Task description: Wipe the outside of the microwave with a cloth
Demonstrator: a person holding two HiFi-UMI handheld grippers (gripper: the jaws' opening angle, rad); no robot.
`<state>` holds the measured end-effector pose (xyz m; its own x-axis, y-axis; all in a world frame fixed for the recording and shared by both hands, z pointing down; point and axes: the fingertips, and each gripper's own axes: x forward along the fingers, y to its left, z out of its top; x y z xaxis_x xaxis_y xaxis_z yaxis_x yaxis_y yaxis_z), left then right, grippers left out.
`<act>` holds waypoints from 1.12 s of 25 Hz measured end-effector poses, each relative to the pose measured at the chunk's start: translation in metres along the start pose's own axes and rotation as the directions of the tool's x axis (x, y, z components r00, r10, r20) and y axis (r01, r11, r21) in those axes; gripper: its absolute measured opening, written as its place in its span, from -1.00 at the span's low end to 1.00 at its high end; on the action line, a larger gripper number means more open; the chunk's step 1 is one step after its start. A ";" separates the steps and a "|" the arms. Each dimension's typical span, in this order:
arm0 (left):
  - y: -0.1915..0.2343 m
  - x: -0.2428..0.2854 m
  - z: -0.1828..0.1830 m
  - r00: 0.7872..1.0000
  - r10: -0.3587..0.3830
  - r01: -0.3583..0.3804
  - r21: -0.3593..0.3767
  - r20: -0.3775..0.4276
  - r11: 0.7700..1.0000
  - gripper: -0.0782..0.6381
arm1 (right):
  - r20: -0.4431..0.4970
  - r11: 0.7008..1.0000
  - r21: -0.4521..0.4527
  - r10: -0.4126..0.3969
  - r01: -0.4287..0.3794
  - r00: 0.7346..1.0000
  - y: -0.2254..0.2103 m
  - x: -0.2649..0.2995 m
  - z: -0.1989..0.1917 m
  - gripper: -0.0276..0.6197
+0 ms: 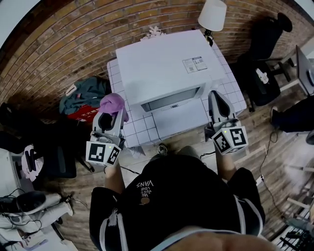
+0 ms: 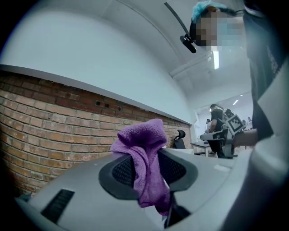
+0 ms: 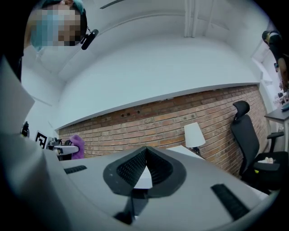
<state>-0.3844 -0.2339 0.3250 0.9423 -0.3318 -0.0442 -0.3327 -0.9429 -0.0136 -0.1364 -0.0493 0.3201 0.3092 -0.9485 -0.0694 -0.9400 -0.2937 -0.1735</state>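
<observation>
The white microwave [image 1: 164, 66] stands on a white tiled table [image 1: 140, 132] against the brick wall, its front facing me. My left gripper [image 1: 112, 113] hovers at the table's left edge, beside the microwave's left front corner, shut on a purple cloth [image 1: 113, 103]. In the left gripper view the cloth [image 2: 141, 140] bunches above the pads and hangs down between them, with the left gripper [image 2: 146, 169] pointing at the wall. My right gripper [image 1: 215, 95] is off the microwave's right front corner. Its jaws meet at the tips in the right gripper view [image 3: 145, 152], holding nothing.
A white lamp [image 1: 212, 13] stands behind the microwave at the right. A black office chair [image 1: 265, 39] is to the right, and a heap of clothes and bags [image 1: 81, 98] lies on the floor to the left. Cables run across the wooden floor.
</observation>
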 end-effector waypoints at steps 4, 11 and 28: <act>0.031 0.018 -0.006 0.997 -0.020 0.026 0.085 -0.068 0.996 -0.41 | -0.003 1.000 -0.004 -0.014 0.014 1.000 0.000 0.012 -0.003 -0.92; 0.071 0.068 -0.025 0.974 0.004 0.059 0.270 -0.224 0.961 -0.41 | -0.025 1.000 -0.004 -0.003 0.003 1.000 -0.021 0.032 -0.005 -0.92; 0.133 0.197 -0.053 0.853 0.144 0.202 0.571 -0.502 0.795 -0.41 | -0.032 0.999 0.012 0.052 -0.052 0.998 -0.084 0.074 0.010 -0.92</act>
<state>-0.2408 -0.4259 0.3674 0.7747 -0.4322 0.4615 -0.0953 -0.8014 -0.5905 -0.0334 -0.0934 0.3200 0.2551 -0.9658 -0.0467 -0.9530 -0.2430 -0.1810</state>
